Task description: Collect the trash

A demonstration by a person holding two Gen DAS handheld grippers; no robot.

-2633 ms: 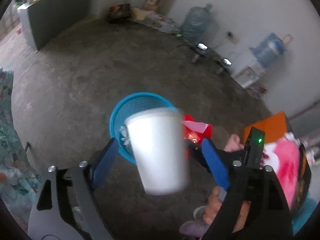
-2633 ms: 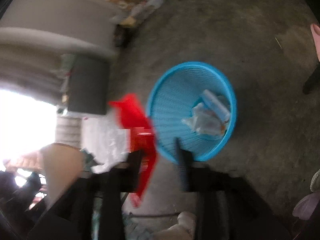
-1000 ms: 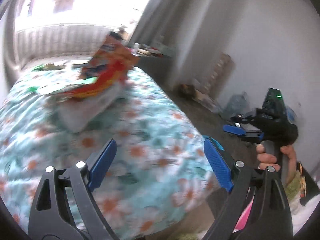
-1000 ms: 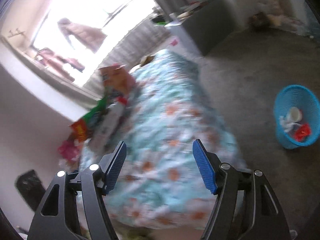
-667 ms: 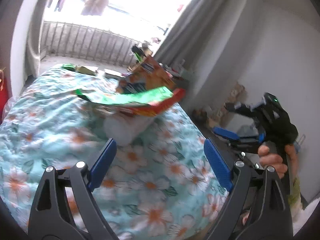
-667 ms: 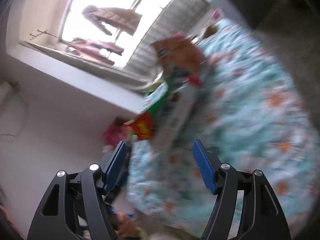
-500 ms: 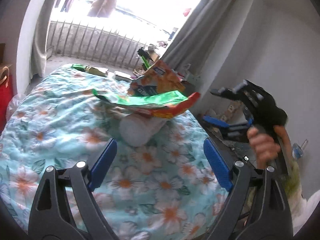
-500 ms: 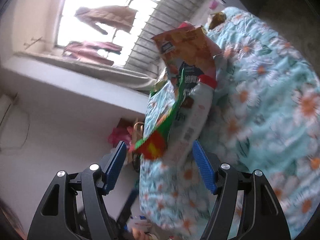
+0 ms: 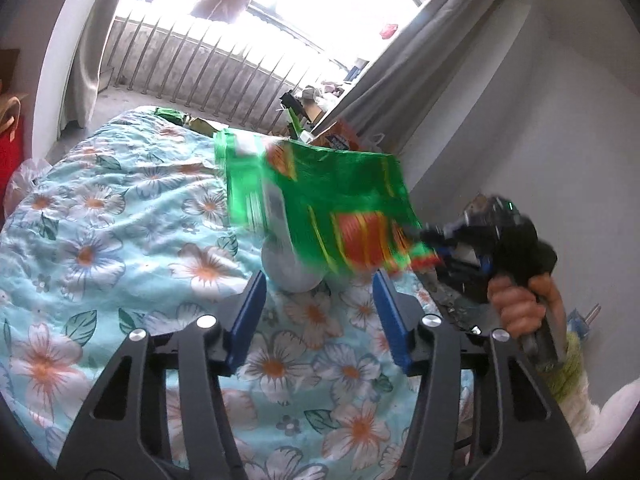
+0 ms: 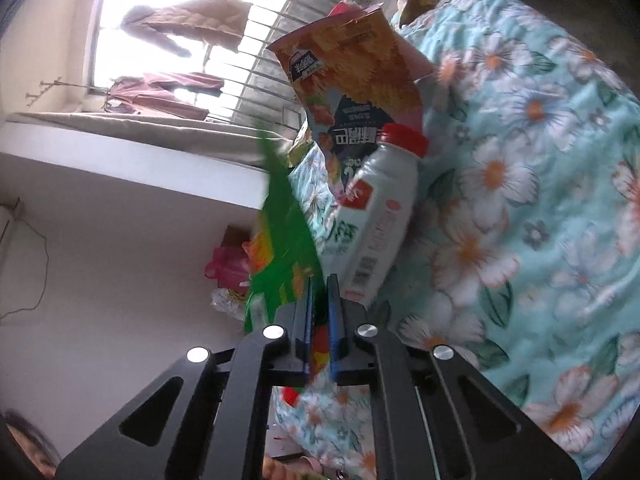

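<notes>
While the green snack wrapper (image 9: 320,216) hangs lifted off the floral bedspread (image 9: 120,240), pinched at its red-orange corner by the right gripper (image 10: 319,320), the step in hand looks like carrying it off to wherever trash goes; no bin shows in either view. To do it well: keep the pinch firm, since the film is thin and slippery and held only by an edge, and swing it clear of the white bottle (image 10: 376,216) lying just beside and under it so nothing gets dragged. Right jaws are nearly closed, with only the wrapper's thickness between the blue pads. Left gripper (image 9: 318,320) is about half open and holds nothing; its jaws frame the bottle's base but don't touch it, likely the next pick. An orange snack bag (image 10: 352,68) stands behind the bottle's red cap, also on the bedspread, near the window railing (image 9: 192,64).
</notes>
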